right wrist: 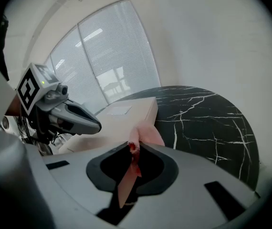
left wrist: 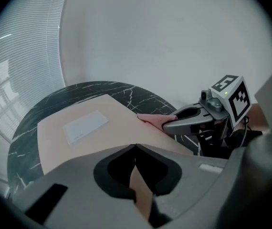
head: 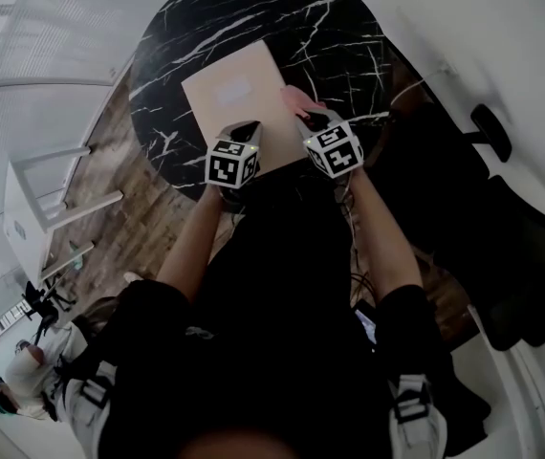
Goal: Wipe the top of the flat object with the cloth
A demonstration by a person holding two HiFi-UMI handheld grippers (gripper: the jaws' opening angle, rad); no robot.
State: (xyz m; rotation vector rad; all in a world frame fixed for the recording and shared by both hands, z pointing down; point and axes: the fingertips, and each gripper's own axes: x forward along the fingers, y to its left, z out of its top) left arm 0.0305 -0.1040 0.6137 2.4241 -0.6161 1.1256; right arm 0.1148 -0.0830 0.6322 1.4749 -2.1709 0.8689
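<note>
1. Box (head: 237,89), one, beige and flat, lay on the black marble table (head: 339,36), with its long axis running away from the person.
2. Right gripper (head: 309,118) pinched the single pink cloth (head: 292,98) on the box's right edge.
3. Left gripper (head: 244,134) had its jaws closed together.

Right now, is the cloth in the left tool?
No, the right tool is shut on the pink cloth, which sticks out past its tips.

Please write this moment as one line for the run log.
left gripper: jaws shut on flat box, near edge | right gripper: jaws shut on pink cloth, cloth at box edge
</note>
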